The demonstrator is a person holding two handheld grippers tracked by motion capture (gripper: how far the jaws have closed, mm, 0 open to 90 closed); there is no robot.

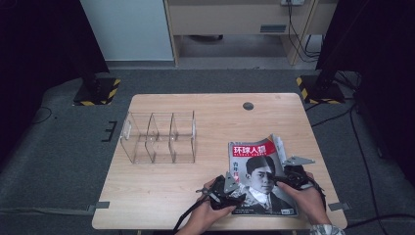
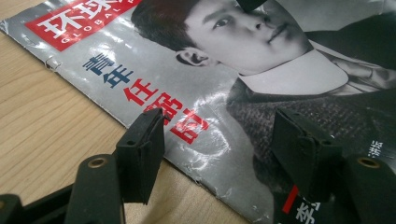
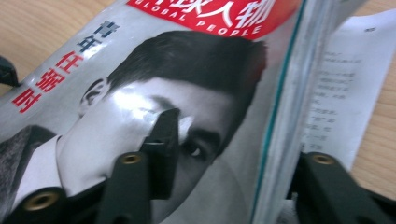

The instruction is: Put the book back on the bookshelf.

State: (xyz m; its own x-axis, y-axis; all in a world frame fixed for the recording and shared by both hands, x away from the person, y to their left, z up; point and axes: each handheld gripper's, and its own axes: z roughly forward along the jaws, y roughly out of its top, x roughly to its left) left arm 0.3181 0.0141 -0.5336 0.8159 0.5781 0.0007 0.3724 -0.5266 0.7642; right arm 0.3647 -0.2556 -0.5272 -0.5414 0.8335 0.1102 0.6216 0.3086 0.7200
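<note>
Fingers (image 3: 161, 140) astride magazine (image 3: 140, 93) edge

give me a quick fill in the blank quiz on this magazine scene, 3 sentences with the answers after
1. The magazine lies on the ______ table.
2. The clear organizer stands to the ______ of the magazine in the high view.
3. The right gripper has its jaws astride the magazine's ______ edge, while the left gripper hangs over the other edge with jaws apart.

Missing words: wooden; left; right
</note>
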